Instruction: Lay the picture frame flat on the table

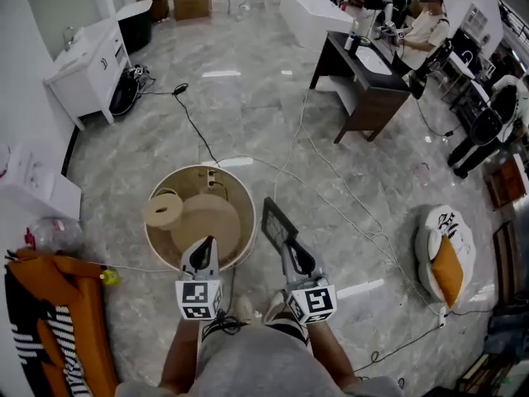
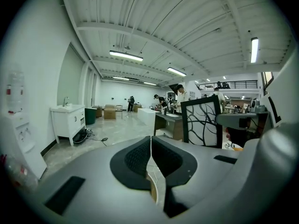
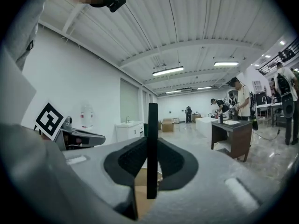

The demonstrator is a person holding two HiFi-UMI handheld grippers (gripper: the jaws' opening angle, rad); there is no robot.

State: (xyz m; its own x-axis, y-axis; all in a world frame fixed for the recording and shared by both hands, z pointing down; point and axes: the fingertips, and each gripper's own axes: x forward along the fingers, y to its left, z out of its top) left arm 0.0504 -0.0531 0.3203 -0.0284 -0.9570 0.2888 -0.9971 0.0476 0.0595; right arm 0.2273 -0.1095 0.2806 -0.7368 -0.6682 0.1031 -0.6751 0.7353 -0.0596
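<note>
Beside table (image 1: 176, 175), picture frame (image 1: 277, 220) upright, edge-on, gripped in right tongs (image 1: 291, 251)

picture frame (image 1: 277, 220): lower edge hidden | orange bag (image 1: 66, 296), perhaps: cropped left

No word, number or brand is showing legibly. Black square code patterns are sitting on the left white cube (image 1: 199, 298) and the right white cube (image 1: 312, 302) at six o'clock; black brush strokes are crossing the white round cushion (image 1: 440, 234) at four o'clock, unreadable
</note>
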